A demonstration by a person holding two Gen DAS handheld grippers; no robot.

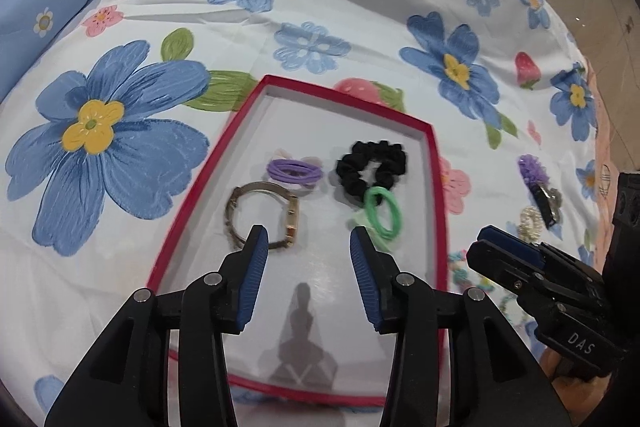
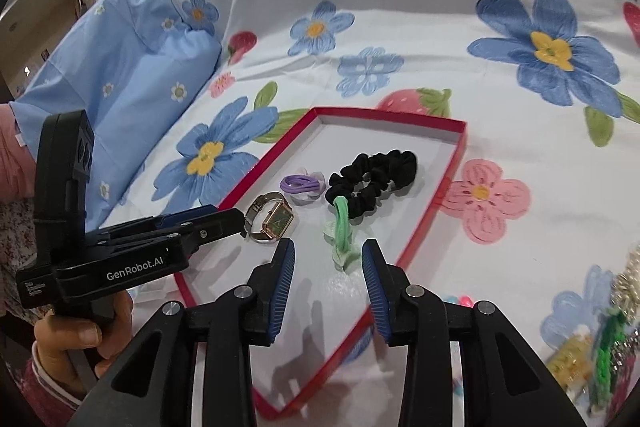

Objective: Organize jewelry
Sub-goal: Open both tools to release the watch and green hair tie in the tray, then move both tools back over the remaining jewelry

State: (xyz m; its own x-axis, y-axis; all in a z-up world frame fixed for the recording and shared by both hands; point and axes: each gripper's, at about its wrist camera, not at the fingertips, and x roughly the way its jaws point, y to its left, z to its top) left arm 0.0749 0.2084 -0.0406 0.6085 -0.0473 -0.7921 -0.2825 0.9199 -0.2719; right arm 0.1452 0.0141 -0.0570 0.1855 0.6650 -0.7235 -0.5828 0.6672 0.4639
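A red-rimmed tray [image 1: 196,203] with a white floor lies on the flowered bedsheet. In it are a gold watch [image 1: 262,215], purple hair ties [image 1: 294,171], a black scrunchie [image 1: 370,163] and a green hair tie [image 1: 384,213]. My left gripper [image 1: 308,239] hovers open over the tray's near half with nothing between its fingers, the watch just beyond its left finger. My right gripper [image 2: 328,251] is open above the tray [image 2: 392,115]. The green hair tie [image 2: 342,227] lies on the floor below its fingertips, untouched. The watch [image 2: 276,217] sits beside the left gripper's tip [image 2: 236,217].
Loose pieces lie on the sheet right of the tray: a purple clip [image 1: 534,169], a pearl piece [image 1: 530,221], coloured beads [image 1: 460,267], and a mixed pile [image 2: 600,347]. A blue pillow [image 2: 132,87] is at the far left. A person's hand [image 2: 72,343] holds the left gripper.
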